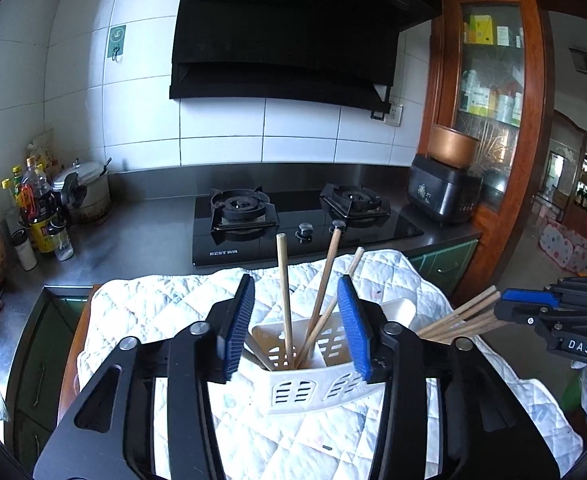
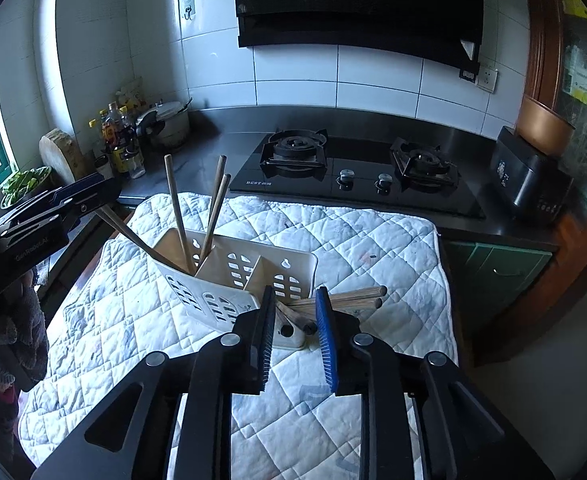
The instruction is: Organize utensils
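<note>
White slotted utensil caddy (image 1: 313, 384) on quilted cloth (image 2: 353, 240): three chopsticks (image 1: 283, 292) upright in end compartment. Left tongs (image 1: 299, 328) open, empty. Right tongs (image 2: 295, 336) part-open around loose chopstick bundle (image 2: 345, 296), visible only right view; pad contact unclear.

Black linkage tool (image 1: 299, 320), blue ribbed pads (image 1: 355, 328) — silver screws, white lettering

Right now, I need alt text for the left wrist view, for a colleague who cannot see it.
The open left gripper frames a white slotted utensil holder with three wooden chopsticks standing in it, on a quilted white cloth. At right, the right gripper is at a bundle of more chopsticks; a gas stove lies behind.
</note>
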The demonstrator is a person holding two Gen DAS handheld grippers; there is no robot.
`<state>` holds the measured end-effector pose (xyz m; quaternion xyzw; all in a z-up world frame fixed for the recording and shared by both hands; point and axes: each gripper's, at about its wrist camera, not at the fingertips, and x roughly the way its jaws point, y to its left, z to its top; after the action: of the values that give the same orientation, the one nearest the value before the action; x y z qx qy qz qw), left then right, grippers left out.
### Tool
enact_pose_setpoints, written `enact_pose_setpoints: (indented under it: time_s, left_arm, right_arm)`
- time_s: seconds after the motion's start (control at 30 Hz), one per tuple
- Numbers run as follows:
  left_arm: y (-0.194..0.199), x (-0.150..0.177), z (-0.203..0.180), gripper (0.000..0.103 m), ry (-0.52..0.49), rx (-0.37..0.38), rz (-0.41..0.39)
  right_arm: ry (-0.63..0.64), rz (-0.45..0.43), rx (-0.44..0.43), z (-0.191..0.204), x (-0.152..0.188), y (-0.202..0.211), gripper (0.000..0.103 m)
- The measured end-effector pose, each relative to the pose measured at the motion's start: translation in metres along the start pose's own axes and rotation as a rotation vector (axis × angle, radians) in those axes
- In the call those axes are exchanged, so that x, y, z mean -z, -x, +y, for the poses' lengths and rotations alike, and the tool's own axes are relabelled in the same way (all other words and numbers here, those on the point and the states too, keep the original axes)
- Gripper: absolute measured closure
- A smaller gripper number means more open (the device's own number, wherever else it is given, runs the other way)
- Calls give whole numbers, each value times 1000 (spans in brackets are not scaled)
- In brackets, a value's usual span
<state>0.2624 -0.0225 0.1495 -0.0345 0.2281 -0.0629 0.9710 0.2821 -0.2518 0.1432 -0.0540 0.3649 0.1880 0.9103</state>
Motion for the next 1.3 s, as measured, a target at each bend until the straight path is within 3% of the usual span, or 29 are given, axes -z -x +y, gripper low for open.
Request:
enact_pose_setpoints:
  time_s: [0.13, 0.4, 0.53, 1.0, 1.3]
  left_arm:
    - [26, 11, -3, 43, -2, 9, -26]
    - [72, 43, -11, 24, -24, 0, -42]
    - [95, 62, -15, 15, -40, -14, -54]
    - [142, 127, -7, 7, -19, -72, -28]
    - [154, 161, 3, 7, 39, -92, 20]
  right_arm:
    - [-1, -50, 13, 4, 11, 24, 74]
    - [6, -112, 30, 24, 46, 59, 54]
    - [15, -135, 56, 36, 66, 68, 49]
    - [9, -149, 106, 70, 143, 75, 19]
    - [-10, -145, 151, 79, 184, 75, 11]
